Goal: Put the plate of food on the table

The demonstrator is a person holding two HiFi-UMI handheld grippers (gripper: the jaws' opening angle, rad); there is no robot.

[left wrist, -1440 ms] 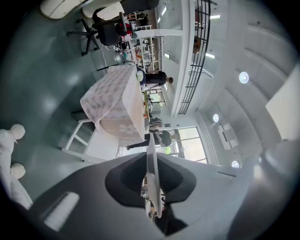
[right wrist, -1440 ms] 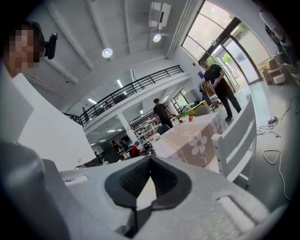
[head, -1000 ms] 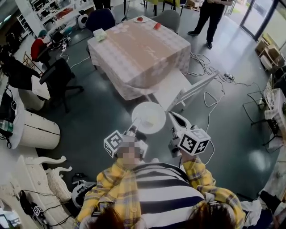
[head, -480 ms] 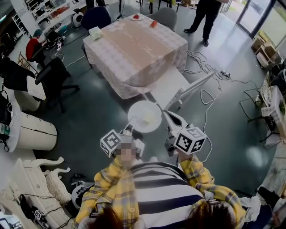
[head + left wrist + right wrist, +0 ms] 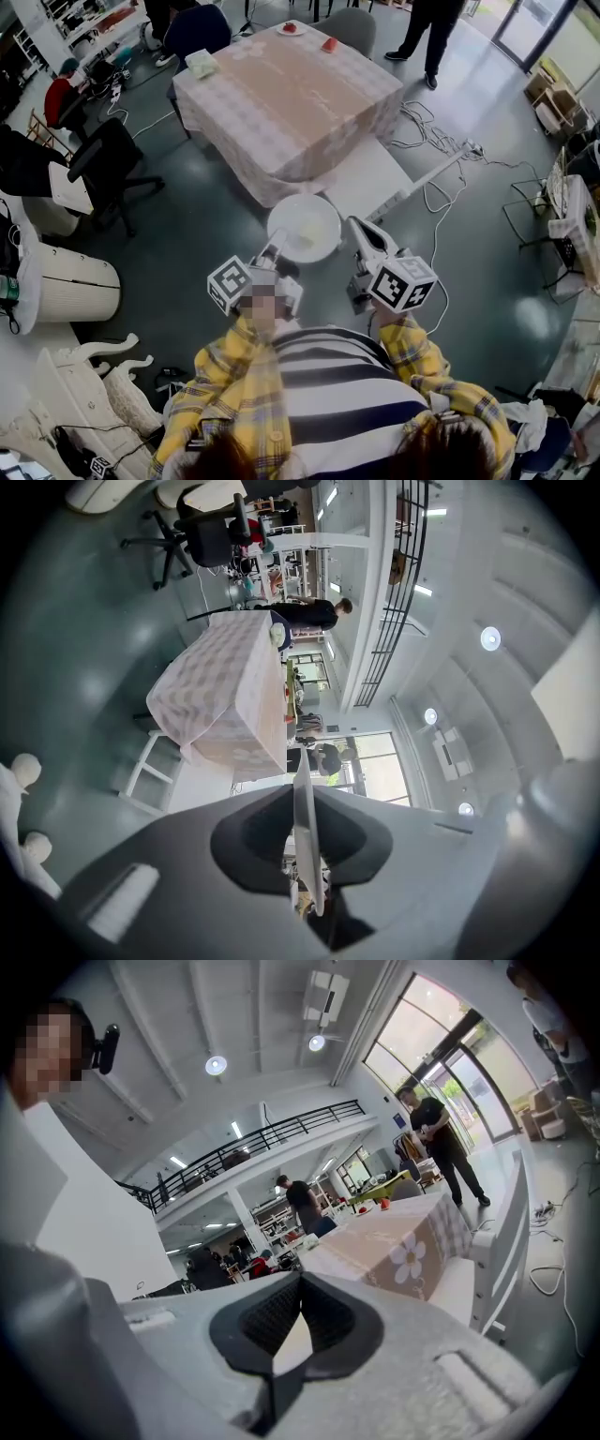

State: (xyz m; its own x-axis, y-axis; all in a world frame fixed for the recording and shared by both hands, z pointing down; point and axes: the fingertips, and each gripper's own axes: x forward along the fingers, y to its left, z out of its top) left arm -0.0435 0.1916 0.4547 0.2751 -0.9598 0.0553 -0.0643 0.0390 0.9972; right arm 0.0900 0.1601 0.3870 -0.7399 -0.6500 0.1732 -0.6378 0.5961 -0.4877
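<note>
A white plate with a pale bit of food on it hangs over the grey floor, just short of the table with its pink flowered cloth. My left gripper is shut on the plate's near rim. In the left gripper view the plate stands edge-on between the jaws of the left gripper, with the table beyond. My right gripper hovers beside the plate's right rim. The right gripper shows its tips together with nothing between them and the table ahead.
A white chair stands at the table's near corner. A small plate with red food, a red item and a tissue box sit at the table's far side. Black office chair left, cables right, a person beyond.
The person has stepped closer to the table. The plate, still in the left gripper, has moved forward with both grippers towards the table's near corner.
</note>
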